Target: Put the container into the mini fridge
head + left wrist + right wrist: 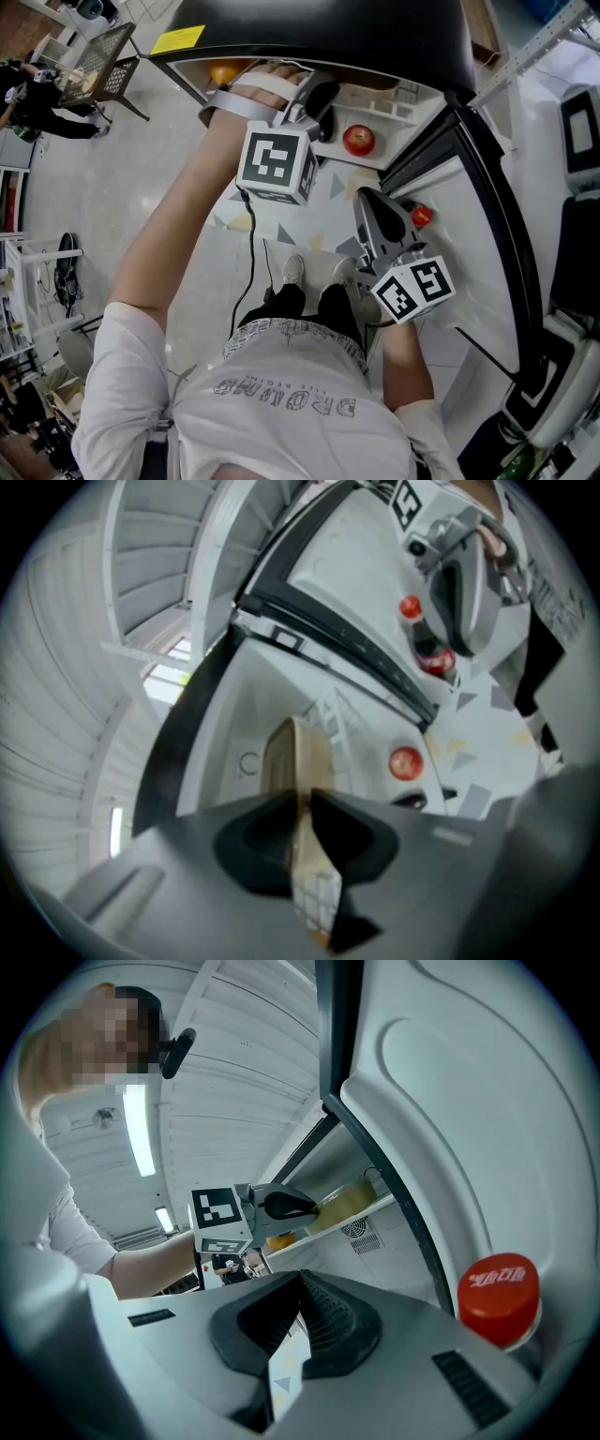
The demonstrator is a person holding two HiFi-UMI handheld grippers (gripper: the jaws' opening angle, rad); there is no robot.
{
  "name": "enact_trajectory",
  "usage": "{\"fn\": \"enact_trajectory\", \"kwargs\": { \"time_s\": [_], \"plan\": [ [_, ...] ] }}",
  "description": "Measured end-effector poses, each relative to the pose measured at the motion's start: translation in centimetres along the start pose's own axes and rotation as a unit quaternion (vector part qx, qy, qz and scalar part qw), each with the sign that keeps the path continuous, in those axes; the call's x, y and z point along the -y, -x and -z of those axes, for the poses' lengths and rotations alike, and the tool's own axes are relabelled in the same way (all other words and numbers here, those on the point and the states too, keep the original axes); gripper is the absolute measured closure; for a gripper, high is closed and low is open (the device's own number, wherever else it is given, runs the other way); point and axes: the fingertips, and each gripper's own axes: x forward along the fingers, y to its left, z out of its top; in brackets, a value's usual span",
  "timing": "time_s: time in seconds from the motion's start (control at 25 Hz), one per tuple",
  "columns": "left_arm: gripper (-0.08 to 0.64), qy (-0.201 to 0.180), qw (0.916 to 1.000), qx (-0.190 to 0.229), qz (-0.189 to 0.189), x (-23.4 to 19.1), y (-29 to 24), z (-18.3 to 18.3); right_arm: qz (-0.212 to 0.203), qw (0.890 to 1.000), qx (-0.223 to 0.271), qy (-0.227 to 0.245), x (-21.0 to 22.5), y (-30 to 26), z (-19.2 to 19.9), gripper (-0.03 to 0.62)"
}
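Container (298, 752) pinched in L claw (303, 793), inside fridge (220, 726)

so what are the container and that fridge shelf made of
The container looks like translucent yellowish plastic with a slight gloss. Light seems to pass through its wall, and the left claw pinches its thin edge. The fridge shelf seems to be white moulded plastic, smooth and fairly matte, though coated metal can't be ruled out.
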Motion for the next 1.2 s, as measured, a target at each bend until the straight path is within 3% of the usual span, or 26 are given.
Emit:
{"fn": "enact_trajectory", "kwargs": {
  "time_s": [1.0,1.2],
  "plan": [
    [0.482,0.045,0.9984,0.018,-0.03,0.4,2.8,0.9,0.01,1.0,-0.001,0.019,-1.7,0.0,-0.2,0.591],
    [0.488,0.072,0.9962,0.031,-0.038,0.6,4.5,1.3,0.017,1.0,0.001,0.025,-2.4,0.0,-0.4,0.591]
  ]
}}
